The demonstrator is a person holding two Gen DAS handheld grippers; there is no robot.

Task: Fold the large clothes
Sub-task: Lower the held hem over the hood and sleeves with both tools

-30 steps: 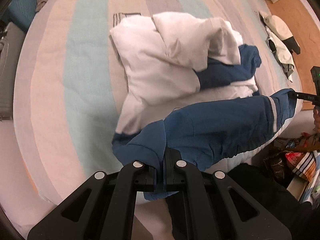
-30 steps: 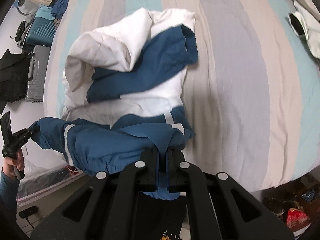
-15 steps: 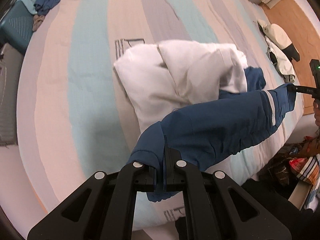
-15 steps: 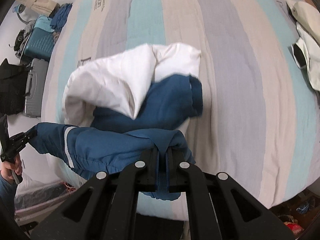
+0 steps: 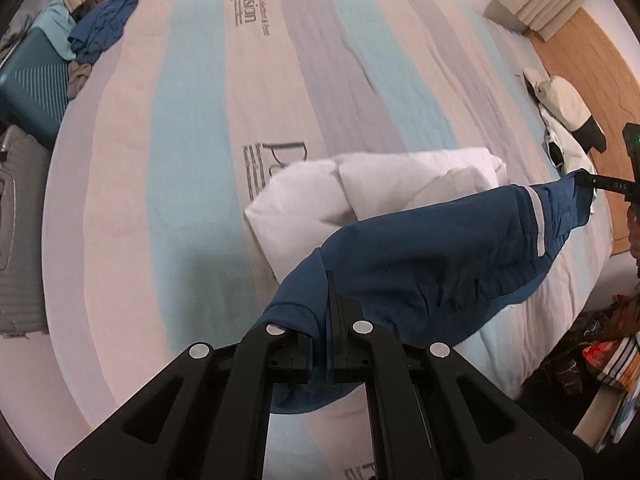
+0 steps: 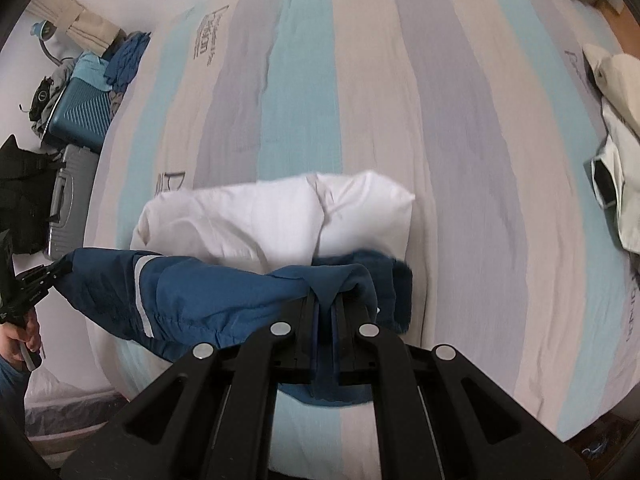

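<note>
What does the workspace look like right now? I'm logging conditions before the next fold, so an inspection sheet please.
Surface: striped bed cover with printed lettering, mildly wrinkled.
Job's things: blue and white jacket; its blue edge is lifted and stretched between the grippers, the white part bunched on the bed.
Clutter: cream and black garment near the bed's far edge.
Grippers: left gripper shut on the jacket; right gripper shut on the jacket.
Cables: nothing seen.
Surroundings: teal suitcase piled with clothes, grey suitcase beside it, wooden floor.
</note>
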